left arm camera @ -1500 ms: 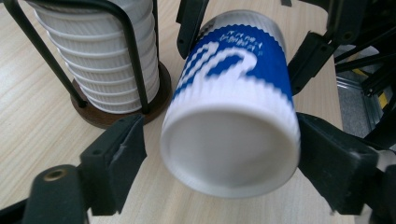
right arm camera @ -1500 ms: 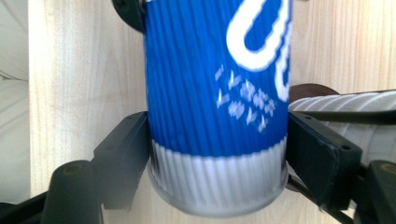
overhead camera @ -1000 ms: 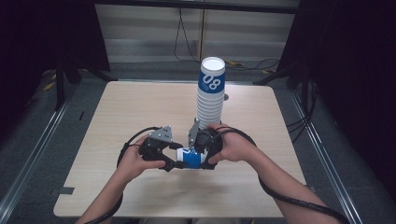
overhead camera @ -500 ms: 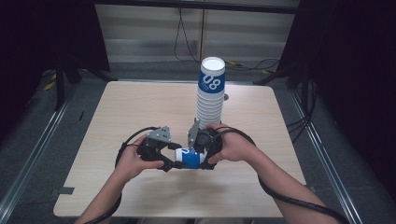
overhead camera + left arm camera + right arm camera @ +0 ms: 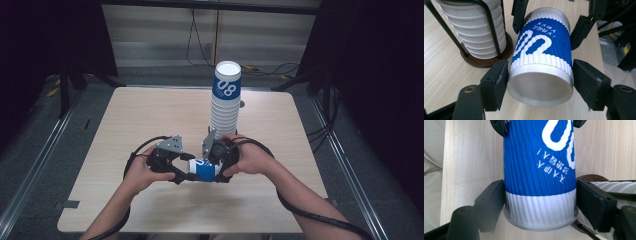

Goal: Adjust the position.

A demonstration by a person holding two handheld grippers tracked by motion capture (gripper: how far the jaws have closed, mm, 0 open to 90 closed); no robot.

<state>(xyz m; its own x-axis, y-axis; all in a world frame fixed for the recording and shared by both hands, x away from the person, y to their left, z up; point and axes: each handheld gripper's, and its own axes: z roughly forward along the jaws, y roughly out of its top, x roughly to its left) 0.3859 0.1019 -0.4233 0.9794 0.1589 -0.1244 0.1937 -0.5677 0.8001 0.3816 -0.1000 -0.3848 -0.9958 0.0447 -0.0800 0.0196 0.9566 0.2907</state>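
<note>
A blue-and-white ribbed paper cup (image 5: 202, 170) lies on its side just above the table's near middle, held between both grippers. My left gripper (image 5: 186, 175) is shut on its closed bottom end, and in the left gripper view both pads press the cup (image 5: 544, 50) near the grey base. My right gripper (image 5: 216, 172) is shut on the other end. In the right gripper view its jaws clamp the white band of the cup (image 5: 539, 170).
A tall stack of matching cups (image 5: 226, 100) stands in a black wire holder on a dark round base (image 5: 486, 60), just behind the right gripper. The pale wooden table (image 5: 150, 115) has bare surface to the left and at the back. Dark floor and rails surround it.
</note>
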